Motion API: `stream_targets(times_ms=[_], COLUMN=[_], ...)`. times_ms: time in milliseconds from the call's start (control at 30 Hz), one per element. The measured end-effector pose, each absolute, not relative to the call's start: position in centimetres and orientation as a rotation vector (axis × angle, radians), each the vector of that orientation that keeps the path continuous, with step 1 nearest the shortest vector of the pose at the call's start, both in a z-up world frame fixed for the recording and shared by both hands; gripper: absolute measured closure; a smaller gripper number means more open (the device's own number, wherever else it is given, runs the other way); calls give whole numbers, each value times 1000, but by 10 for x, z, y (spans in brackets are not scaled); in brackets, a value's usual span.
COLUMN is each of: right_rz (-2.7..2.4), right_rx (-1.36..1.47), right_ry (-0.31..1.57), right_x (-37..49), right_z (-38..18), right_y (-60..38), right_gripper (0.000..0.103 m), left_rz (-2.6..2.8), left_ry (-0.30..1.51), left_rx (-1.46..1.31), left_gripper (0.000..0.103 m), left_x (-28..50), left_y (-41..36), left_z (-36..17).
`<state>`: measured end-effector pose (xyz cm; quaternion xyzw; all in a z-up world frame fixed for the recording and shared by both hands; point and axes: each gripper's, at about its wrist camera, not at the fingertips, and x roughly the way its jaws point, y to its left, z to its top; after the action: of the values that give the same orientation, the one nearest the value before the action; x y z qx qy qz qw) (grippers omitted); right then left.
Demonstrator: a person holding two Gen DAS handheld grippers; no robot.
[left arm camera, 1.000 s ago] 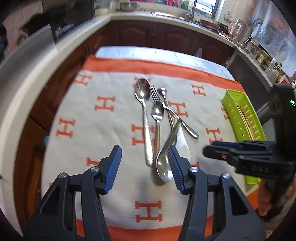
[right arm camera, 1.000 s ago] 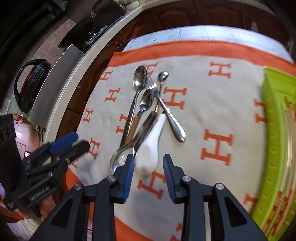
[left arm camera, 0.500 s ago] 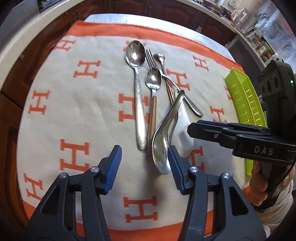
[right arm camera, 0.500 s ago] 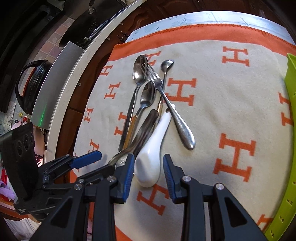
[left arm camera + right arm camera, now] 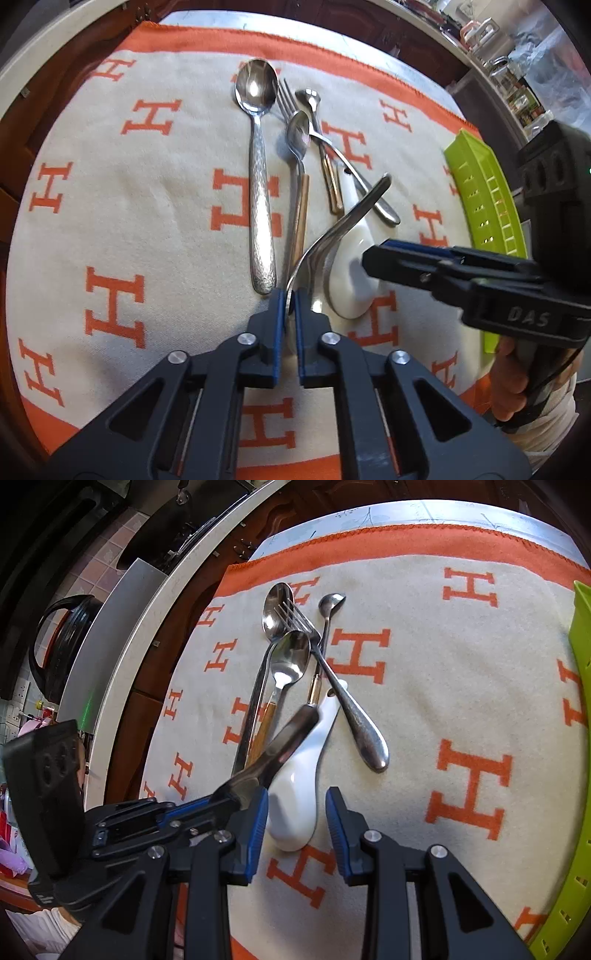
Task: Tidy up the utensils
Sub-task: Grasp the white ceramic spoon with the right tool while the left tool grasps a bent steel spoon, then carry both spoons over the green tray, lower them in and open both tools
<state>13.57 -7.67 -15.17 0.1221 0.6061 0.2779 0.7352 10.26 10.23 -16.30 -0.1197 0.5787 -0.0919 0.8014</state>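
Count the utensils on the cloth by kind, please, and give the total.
Metal spoons: 4 (large spoon, copper-handled spoon, small spoon, curved spoon in the left gripper)
White ceramic spoon: 1
Fork: 1
Total: 6

A: What's on the pale tabletop (image 5: 369, 515)?

B: Cream blanket w/ orange border and orange H letters (image 5: 155, 206), covers most of it. Lime-green slotted plastic tray (image 5: 487, 192) at right edge.

A: On the blanket?

B: Long hammered-steel spoon (image 5: 260, 173), small spoon w/ copper handle (image 5: 300, 177), steel fork (image 5: 347, 701) crossing a thin teaspoon (image 5: 327, 620), white ceramic soup spoon (image 5: 299, 797). All bunched mid-cloth, touching/overlapping.
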Motion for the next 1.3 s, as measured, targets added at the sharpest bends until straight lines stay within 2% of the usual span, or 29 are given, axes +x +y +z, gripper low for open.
stream_targets(times_ms=[300,367,433,900,1000,1133,1300], right_rz=[649,651,671,674,661,648,640], right_rx=[237,216,216,234,246,245,276], right_ry=[1298,1286,1268,1283,1282,1269,1261], right_x=[136,135,133,134,132,126,118], right_z=[-155,-154,-150,-151,-149,-141,-135], right_y=[-64,-62,-60,-52,-53,-55,-64], right_gripper=[71,81,85,85,88,98,98], left_rz=[-178,-178,-177,-168,-160,-144,-156], left_ry=[1221,1222,1220,1217,1221,1204,1176], left_rx=[-244,-240,-236,-233,-249,-269,-283], left_gripper=[102,101,101,101,101,101,102], left_x=[100,100,99,99,98,93,86], left_y=[104,103,103,102,103,107,106], left_z=[-160,-160,-160,-161,-161,-153,-138])
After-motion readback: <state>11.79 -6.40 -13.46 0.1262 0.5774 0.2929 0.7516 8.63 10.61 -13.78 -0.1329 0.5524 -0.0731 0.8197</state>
